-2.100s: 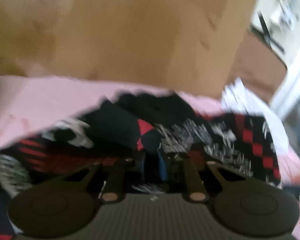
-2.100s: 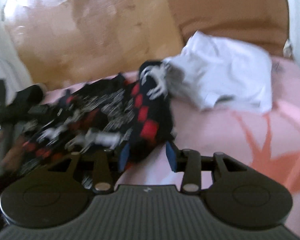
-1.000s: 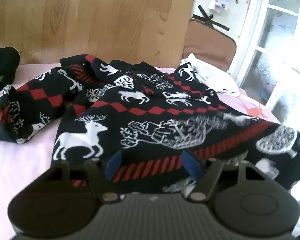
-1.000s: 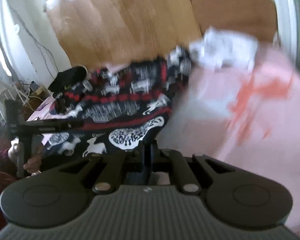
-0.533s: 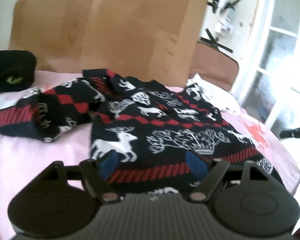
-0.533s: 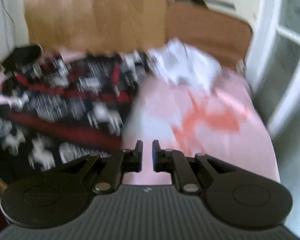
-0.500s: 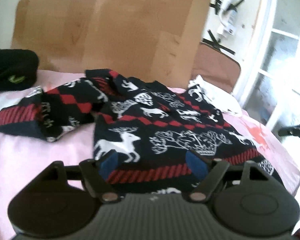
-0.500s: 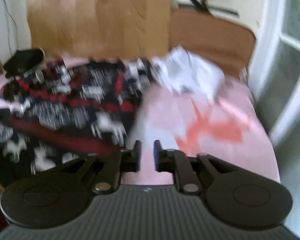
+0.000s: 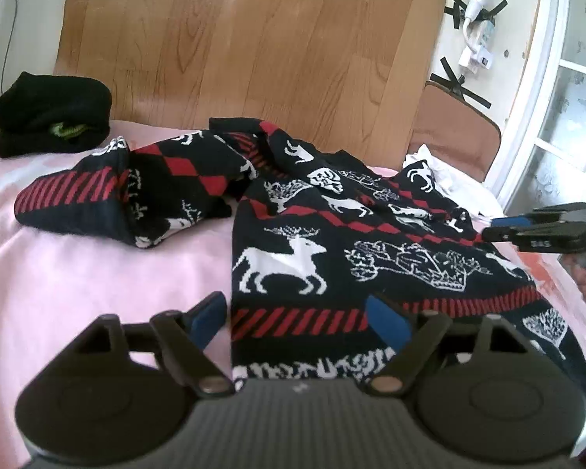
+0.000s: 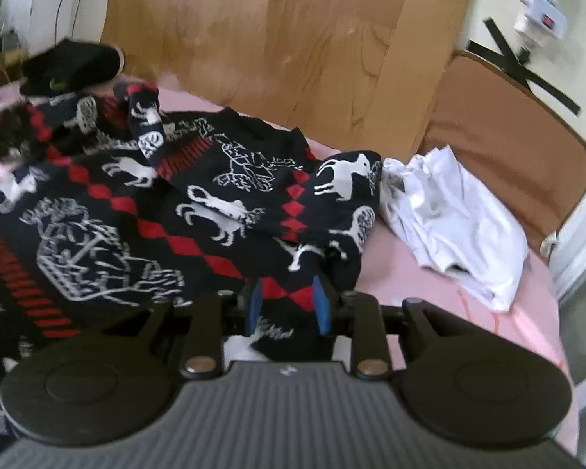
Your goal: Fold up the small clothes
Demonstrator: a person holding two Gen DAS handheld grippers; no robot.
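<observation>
Knitted sweater (image 9: 332, 234) spread, unfolded, on bed (image 9: 78, 273); our left hand-held gripper (image 9: 299, 314) wide, right hand-held gripper (image 10: 287, 305) narrow, both just opening, straddling hem.

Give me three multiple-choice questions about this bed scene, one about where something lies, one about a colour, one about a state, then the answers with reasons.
1. Where does the white garment lie?
A. beside the sweater's sleeve, in front of the brown cushion
B. on the floor
C. under the black bundle

2. What colour is the sheet?
A. green
B. pink
C. grey

3. How do the left gripper's jaws stand?
A. shut on the sheet
B. shut on the white garment
C. wide apart over the sweater's hem

Answers: 1 A, it sits on the bed by the cushion. 2 B, pink shows all around the sweater. 3 C, the blue pads stand either side of the striped hem.
</observation>
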